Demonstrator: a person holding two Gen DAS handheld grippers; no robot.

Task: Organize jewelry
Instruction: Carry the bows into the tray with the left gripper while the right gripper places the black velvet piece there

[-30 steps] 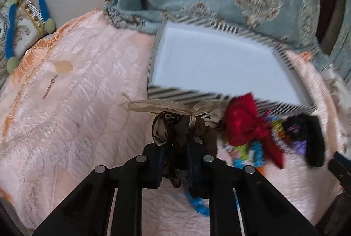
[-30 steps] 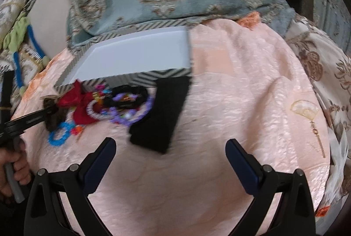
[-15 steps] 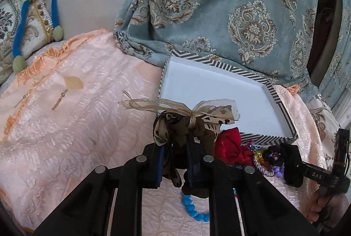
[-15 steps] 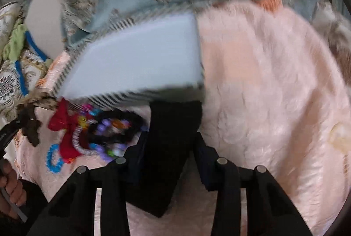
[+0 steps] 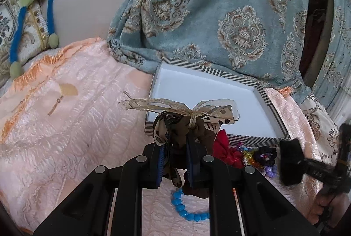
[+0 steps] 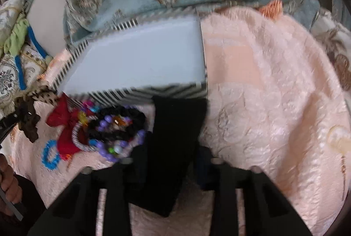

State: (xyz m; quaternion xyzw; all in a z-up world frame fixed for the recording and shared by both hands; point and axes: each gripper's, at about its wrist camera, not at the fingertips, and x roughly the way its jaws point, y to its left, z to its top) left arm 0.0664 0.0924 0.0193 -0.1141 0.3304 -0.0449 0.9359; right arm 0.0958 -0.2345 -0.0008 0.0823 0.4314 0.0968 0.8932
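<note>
My left gripper (image 5: 177, 146) is shut on a brown leopard-print bow scrunchie (image 5: 188, 119) and holds it up in front of the white striped-rim box (image 5: 272, 104). My right gripper (image 6: 171, 157) is shut on a black rectangular pouch (image 6: 175, 144), just before the box (image 6: 140, 60). A pile of bead bracelets (image 6: 114, 128), a red bow (image 6: 63, 126) and a blue bead bracelet (image 6: 50, 157) lie on the pink bedspread (image 6: 263, 126) left of the pouch. The blue bracelet (image 5: 188, 212) lies below my left gripper.
A blue damask blanket (image 5: 219, 12) is heaped behind the box. A green and blue cord (image 5: 19, 23) hangs at the far left. A patterned cloth (image 6: 337, 56) borders the bedspread on the right.
My right gripper moved in and shut on the black pouch. My left gripper rose with the bow scrunchie and now faces the box.
</note>
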